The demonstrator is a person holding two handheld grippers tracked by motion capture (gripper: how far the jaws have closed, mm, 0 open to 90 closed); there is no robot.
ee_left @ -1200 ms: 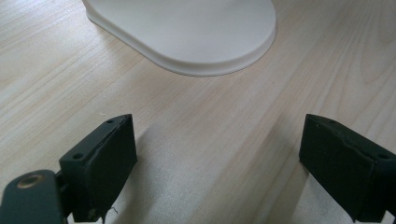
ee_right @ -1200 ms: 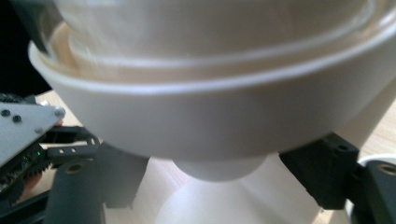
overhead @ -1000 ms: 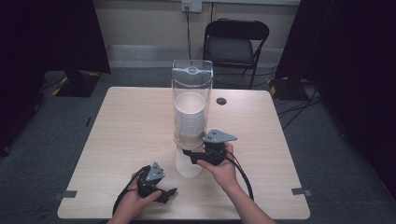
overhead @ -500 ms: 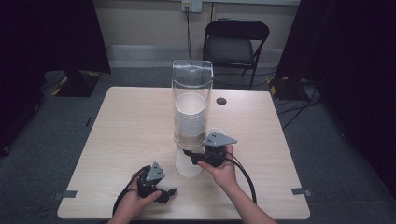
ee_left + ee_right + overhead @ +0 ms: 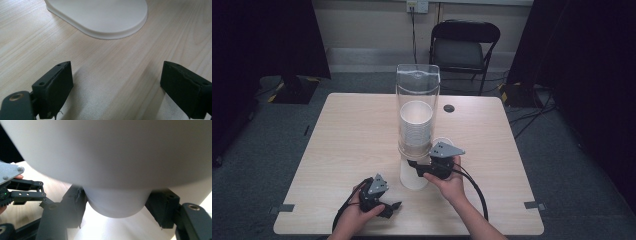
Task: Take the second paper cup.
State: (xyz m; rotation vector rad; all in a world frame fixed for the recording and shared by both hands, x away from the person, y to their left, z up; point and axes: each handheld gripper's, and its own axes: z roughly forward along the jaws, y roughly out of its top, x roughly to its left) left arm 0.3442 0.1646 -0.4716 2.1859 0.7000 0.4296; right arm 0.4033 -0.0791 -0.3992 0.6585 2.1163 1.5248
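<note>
A cup dispenser [image 5: 417, 95] stands mid-table: a clear tube with a stack of white paper cups [image 5: 416, 125] on a white stand [image 5: 413, 177]. My right gripper [image 5: 412, 164] reaches under the tube from the right. In the right gripper view its jaws [image 5: 116, 205] have just been closing and now press on both sides of the lowest cup's bottom [image 5: 116, 203], which pokes out below the white collar [image 5: 107, 152]. My left gripper [image 5: 392, 206] rests open and empty on the table in front of the stand's flat foot [image 5: 100, 15], also as left gripper [image 5: 117, 85].
A white round rim [image 5: 442, 142], possibly a loose cup, sits just behind the right gripper. The wooden table [image 5: 347, 135] has a dark cable hole [image 5: 449, 108] at the back. A black folding chair [image 5: 464, 47] stands beyond it. The left gripper [image 5: 25, 192] shows in the right gripper view.
Both hands stay in place. A white rim now shows behind the right gripper's plate, where it was hidden a second ago.
</note>
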